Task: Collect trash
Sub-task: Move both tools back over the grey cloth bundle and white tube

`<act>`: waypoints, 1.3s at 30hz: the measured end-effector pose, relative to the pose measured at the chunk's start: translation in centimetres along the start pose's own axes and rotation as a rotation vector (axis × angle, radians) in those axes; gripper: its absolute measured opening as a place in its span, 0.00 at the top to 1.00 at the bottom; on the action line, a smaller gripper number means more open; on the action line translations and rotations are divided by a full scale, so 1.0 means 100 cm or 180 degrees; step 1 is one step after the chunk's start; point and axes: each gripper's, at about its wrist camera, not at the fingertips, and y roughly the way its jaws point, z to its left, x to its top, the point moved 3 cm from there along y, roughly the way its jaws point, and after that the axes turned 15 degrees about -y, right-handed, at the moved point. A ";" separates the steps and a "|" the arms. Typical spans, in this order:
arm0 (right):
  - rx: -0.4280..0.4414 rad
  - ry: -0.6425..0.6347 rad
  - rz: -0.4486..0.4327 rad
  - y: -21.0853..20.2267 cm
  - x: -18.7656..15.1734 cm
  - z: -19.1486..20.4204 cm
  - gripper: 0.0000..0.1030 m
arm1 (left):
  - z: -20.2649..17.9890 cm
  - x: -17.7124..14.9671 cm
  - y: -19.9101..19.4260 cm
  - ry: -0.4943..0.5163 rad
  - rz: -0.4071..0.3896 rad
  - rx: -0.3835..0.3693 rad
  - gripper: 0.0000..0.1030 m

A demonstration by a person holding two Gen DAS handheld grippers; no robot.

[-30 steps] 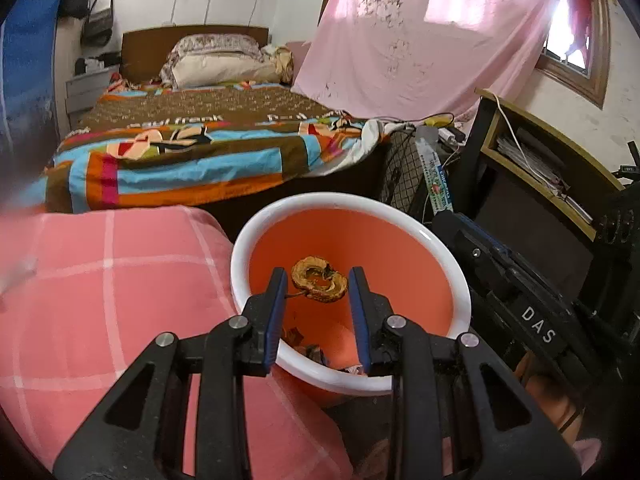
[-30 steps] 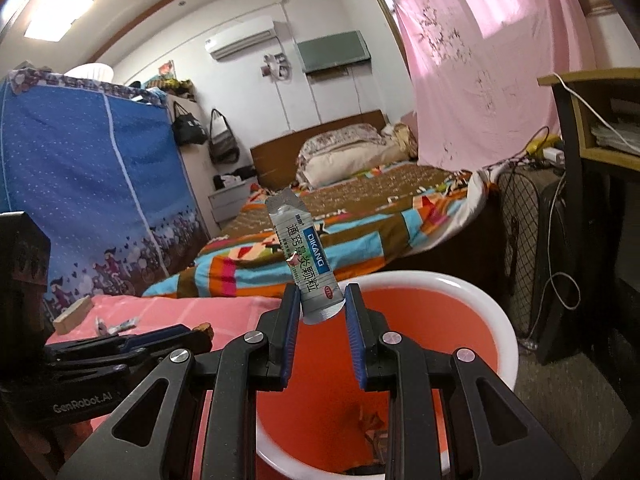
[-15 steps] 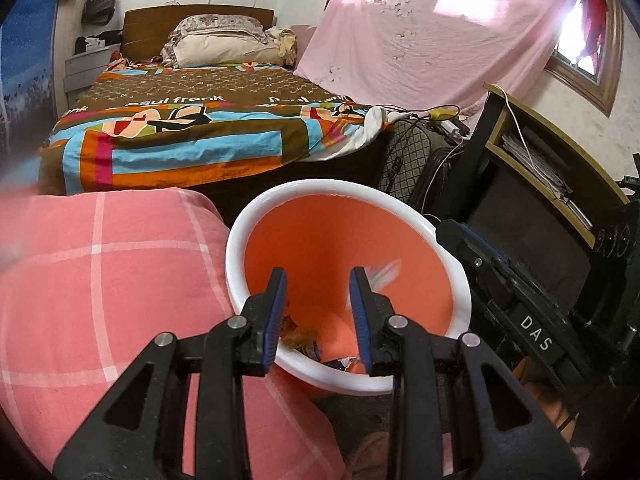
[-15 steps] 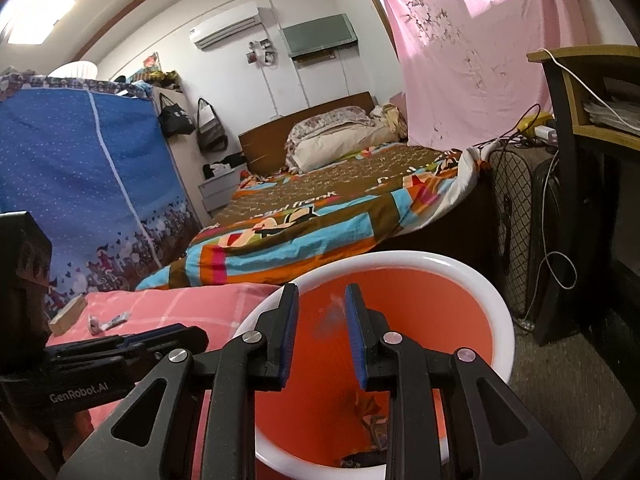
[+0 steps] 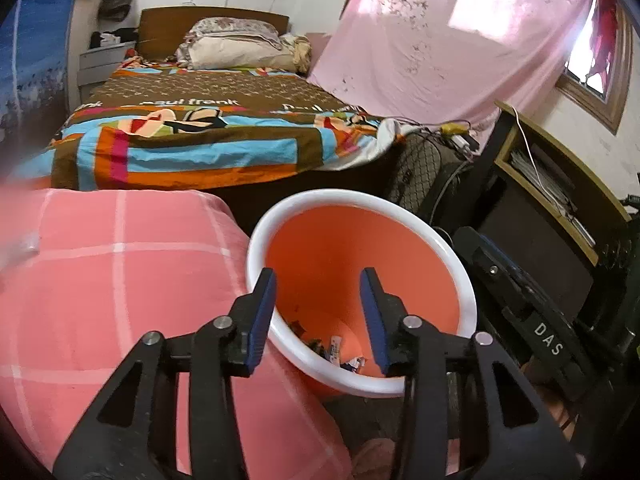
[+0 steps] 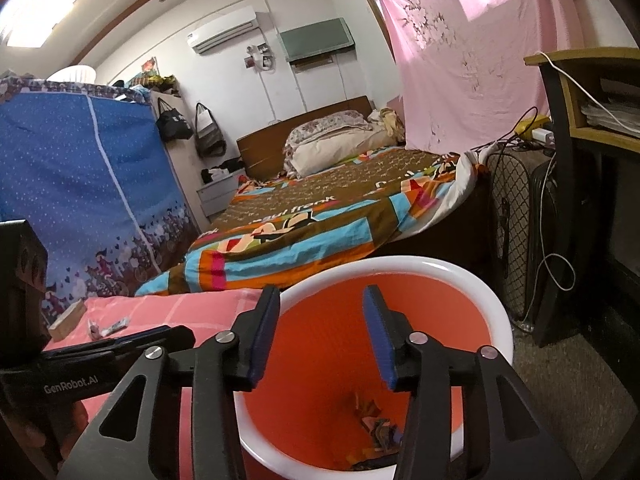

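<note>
An orange bin with a white rim (image 5: 400, 216) stands beside the pink checked cloth; it also shows in the right wrist view (image 6: 452, 276). Several bits of trash (image 5: 336, 350) lie at its bottom, also seen in the right wrist view (image 6: 376, 424). My left gripper (image 5: 318, 306) is open and empty over the bin's near rim. My right gripper (image 6: 322, 328) is open and empty above the bin's mouth. The left gripper's body (image 6: 92, 364) shows at the left of the right wrist view.
The pink checked cloth (image 5: 100, 280) still holds a small wrapper (image 6: 108, 326) and a wooden block (image 6: 66, 320). A bed with a colourful blanket (image 5: 208, 140) lies behind. A dark shelf unit (image 5: 552, 208), cables and a mesh case (image 6: 516, 216) stand to the right.
Both grippers opened wider. The dried ring-shaped scrap from the left gripper and the sachet from the right gripper have dropped into the bin.
</note>
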 end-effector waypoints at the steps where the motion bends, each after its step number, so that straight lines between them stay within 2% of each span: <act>1: 0.0002 -0.0003 -0.0019 0.000 0.002 0.001 0.56 | 0.003 0.002 -0.003 -0.0022 -0.0040 0.0014 0.52; 5: 0.0015 -0.0015 -0.0088 -0.002 0.008 0.008 0.52 | 0.015 0.008 -0.015 -0.0105 -0.0176 0.0061 0.43; 7: 0.0021 -0.0021 -0.0111 -0.001 0.011 0.012 0.42 | 0.023 0.012 -0.023 -0.0160 -0.0262 0.0090 0.38; 8: 0.0028 -0.0014 -0.0136 -0.001 0.013 0.014 0.30 | 0.027 0.014 -0.027 -0.0186 -0.0310 0.0110 0.34; 9: 0.0028 -0.0004 -0.0156 -0.001 0.015 0.017 0.23 | 0.031 0.016 -0.034 -0.0219 -0.0388 0.0141 0.29; 13: 0.0078 0.0004 -0.0203 0.002 0.021 0.026 0.21 | 0.045 0.022 -0.050 -0.0268 -0.0595 0.0231 0.19; 17: 0.0093 0.0013 -0.0270 0.004 0.025 0.034 0.11 | 0.060 0.028 -0.068 -0.0317 -0.0809 0.0316 0.12; 20: 0.0111 0.0023 -0.0390 0.002 0.029 0.041 0.00 | 0.071 0.031 -0.081 -0.0355 -0.0968 0.0370 0.00; 23: 0.0160 0.0008 -0.0516 -0.001 0.035 0.050 0.00 | 0.084 0.032 -0.100 -0.0436 -0.1280 0.0446 0.00; 26: 0.0191 -0.0030 -0.0633 -0.002 0.040 0.059 0.00 | 0.091 0.031 -0.111 -0.0448 -0.1431 0.0539 0.00; 35: 0.0355 -0.0248 -0.1253 -0.019 0.057 0.107 0.00 | 0.125 0.031 -0.154 -0.0448 -0.1987 0.0803 0.00; 39: 0.0393 -0.0373 -0.1445 -0.020 0.058 0.127 0.00 | 0.142 0.031 -0.170 -0.0443 -0.2167 0.0934 0.00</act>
